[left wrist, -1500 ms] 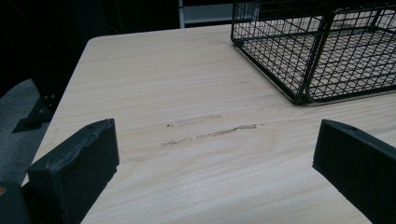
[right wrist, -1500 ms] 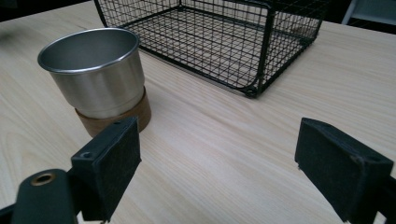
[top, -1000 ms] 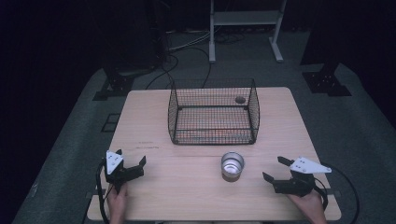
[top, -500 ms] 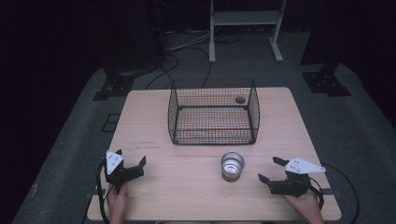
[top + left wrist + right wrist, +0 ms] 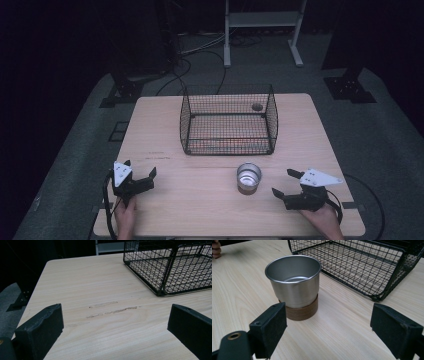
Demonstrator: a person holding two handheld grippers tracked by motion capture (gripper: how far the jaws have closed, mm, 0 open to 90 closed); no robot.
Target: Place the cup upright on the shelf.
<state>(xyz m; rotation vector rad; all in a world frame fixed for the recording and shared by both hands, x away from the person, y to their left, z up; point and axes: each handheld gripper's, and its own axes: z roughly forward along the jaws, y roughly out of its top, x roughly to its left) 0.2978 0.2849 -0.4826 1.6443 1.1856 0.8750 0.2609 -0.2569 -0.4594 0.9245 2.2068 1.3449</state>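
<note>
Wooden table (image 5: pixel 200 210), upright steel cup (image 5: pixel 248 177) on coaster, both grippers' fingers (image 5: pixel 269 330) wide apart, empty.

On the one wooden table (image 5: pixel 165 135) I count a single black wire basket (image 5: pixel 228 120) and one steel cup (image 5: pixel 248 176) sitting on one round wooden coaster (image 5: pixel 299 311). Two hand-held grippers are here, the left gripper (image 5: pixel 139 175) and the right gripper (image 5: pixel 286 182).
</note>
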